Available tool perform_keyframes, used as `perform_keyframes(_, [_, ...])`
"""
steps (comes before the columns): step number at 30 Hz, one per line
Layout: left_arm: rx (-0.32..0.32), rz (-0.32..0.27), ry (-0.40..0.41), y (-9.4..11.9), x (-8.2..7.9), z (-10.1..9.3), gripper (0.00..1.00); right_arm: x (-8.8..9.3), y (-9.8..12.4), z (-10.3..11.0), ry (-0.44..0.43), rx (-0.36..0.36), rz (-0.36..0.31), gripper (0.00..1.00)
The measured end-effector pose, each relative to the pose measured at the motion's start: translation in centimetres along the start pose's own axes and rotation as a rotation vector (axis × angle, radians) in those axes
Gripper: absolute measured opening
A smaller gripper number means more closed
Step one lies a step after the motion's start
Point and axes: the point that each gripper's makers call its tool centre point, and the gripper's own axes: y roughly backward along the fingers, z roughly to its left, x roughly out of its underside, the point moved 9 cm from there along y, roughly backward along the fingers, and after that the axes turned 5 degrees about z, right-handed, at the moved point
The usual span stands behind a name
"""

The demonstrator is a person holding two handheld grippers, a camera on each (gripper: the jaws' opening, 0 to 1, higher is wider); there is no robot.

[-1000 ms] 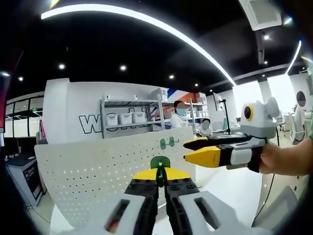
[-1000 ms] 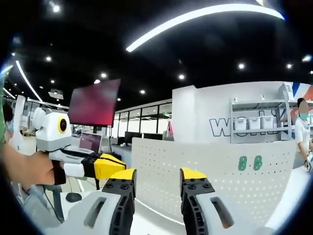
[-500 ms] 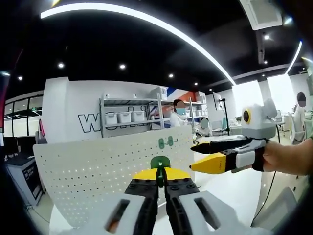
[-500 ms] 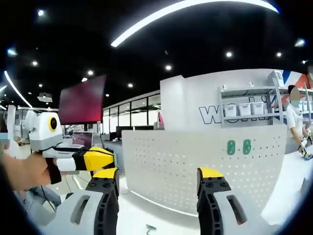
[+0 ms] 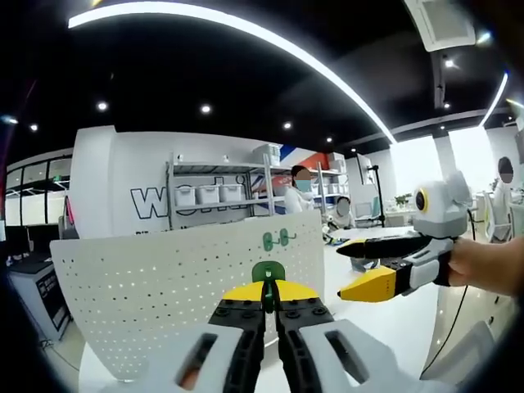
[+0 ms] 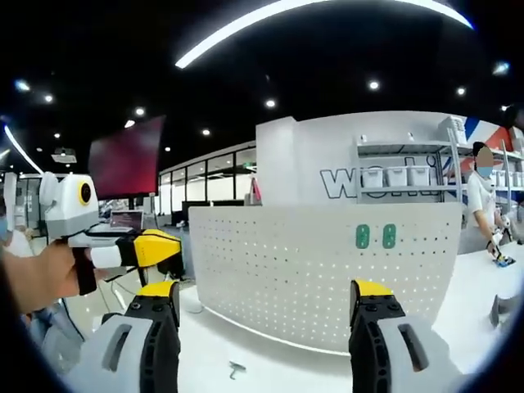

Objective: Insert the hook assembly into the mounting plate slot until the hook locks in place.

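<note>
A black ceiling point(image 5: 246, 74) carries a long curved white light strip point(image 5: 270, 45) and small spotlights; far back, a white wall with large lettering point(image 6: 360, 160) stands behind grey metal shelving holding white bins point(image 5: 217, 196), a red screen point(image 6: 123, 155) at left

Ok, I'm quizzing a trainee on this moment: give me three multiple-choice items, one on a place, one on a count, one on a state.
1. Where is the green hook?
A. on the floor
B. between the left gripper jaws
C. on the shelf

2. How many green hooks are already on the pegboard?
A. two
B. none
C. five

3. How do the right gripper jaws stand?
A. shut on a hook
B. shut, empty
C. wide apart, empty

Key: 1 B, it sits at the closed jaw tips; 2 A, a pair shows near the board's top; 3 C, a wide gap separates them.
</note>
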Motion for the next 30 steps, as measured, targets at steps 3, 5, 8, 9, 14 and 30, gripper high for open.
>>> perform_keyframes(3, [-0.009,0.006,0.004,-0.6,-0.3,-0.1,0.03,0.2,0.3,-0.6,-0.013,0.022,0.008,0.97])
perform_keyframes(5, [-0.016,0.012,0.005,-1.1,-0.4,-0.1,0.03,0.4,0.6,-1.0,-0.027,0.035,0.008,1.00])
perform_keyframes(8, [-0.033,0.020,0.013,-2.1,-0.8,0.1,0.03,0.6,0.8,-1.4,-0.026,0.039,0.019,1.00])
perform_keyframes(9, [-0.035,0.021,0.019,-2.4,-0.9,0.2,0.03,0.7,0.9,-1.6,-0.025,0.040,0.020,1.00])
perform_keyframes(14, [-0.060,0.029,0.055,-4.2,-1.3,0.4,0.03,0.7,1.1,-2.5,-0.026,0.042,0.020,1.00])
perform_keyframes(30, [-0.187,0.011,0.036,-10.1,-3.4,1.1,0.03,0.7,1.5,-4.9,-0.034,0.037,-0.005,1.00])
